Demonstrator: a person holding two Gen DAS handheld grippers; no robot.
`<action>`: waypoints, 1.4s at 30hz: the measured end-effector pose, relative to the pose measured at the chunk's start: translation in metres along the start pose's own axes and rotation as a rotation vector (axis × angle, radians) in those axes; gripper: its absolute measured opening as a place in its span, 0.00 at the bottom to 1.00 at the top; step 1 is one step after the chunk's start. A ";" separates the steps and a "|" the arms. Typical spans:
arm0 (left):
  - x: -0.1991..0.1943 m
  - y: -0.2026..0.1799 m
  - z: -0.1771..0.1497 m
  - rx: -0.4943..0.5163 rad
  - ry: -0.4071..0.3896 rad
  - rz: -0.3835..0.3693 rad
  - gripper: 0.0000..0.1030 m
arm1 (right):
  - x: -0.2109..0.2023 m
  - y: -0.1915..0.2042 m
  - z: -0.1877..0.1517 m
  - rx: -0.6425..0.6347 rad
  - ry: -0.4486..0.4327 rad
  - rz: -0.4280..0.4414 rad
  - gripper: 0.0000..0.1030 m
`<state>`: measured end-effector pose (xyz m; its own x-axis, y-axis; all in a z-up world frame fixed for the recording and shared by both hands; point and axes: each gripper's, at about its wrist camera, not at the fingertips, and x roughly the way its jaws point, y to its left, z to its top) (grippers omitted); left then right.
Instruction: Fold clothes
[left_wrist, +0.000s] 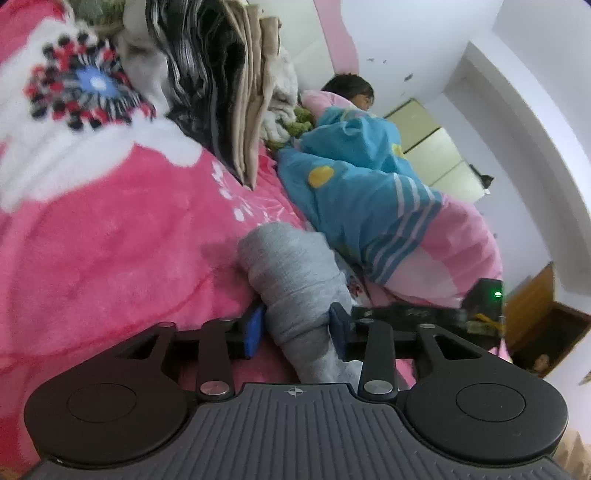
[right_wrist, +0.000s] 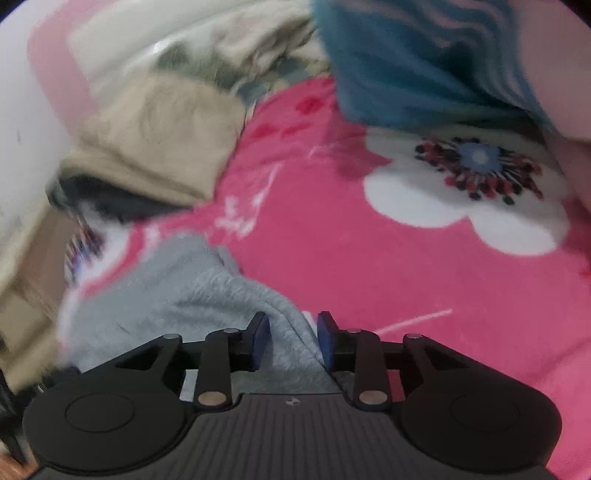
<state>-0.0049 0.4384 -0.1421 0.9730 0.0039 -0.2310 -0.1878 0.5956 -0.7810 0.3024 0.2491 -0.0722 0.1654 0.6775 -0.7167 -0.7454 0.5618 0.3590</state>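
Lying on the pink floral blanket (left_wrist: 110, 236) of the bed, the grey garment (left_wrist: 295, 280) sits rolled between the blue pads of the left hand-held gripper (left_wrist: 297, 332) — jaws partly open, pads just beside the cloth. The right hand-held gripper (right_wrist: 293, 339) likewise stands partly open around a grey fold — whether it presses, I cannot tell.

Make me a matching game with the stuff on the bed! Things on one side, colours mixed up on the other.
Things:
1. garment between the left gripper's pads
2. blanket under everything
3. quilt over the lying person
4. top of the folded pile

Colours:
A. beige
B. blue with a yellow dot and pale stripes
C. grey
D. bright pink with white flowers

Pairs: 1-C, 2-D, 3-B, 4-A
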 end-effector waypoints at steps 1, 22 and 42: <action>-0.006 0.000 0.001 -0.015 -0.018 0.010 0.50 | -0.015 -0.006 0.000 0.032 -0.023 0.006 0.39; -0.031 -0.142 -0.055 0.249 0.148 -0.061 0.55 | -0.483 -0.026 -0.362 0.469 -0.681 -0.738 0.54; 0.074 -0.305 -0.248 0.706 0.563 -0.177 0.55 | -0.521 -0.082 -0.482 0.563 -0.598 -0.990 0.46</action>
<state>0.0914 0.0579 -0.0646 0.7362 -0.4151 -0.5346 0.2630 0.9032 -0.3392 -0.0342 -0.3789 -0.0164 0.8605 -0.1174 -0.4958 0.2108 0.9679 0.1367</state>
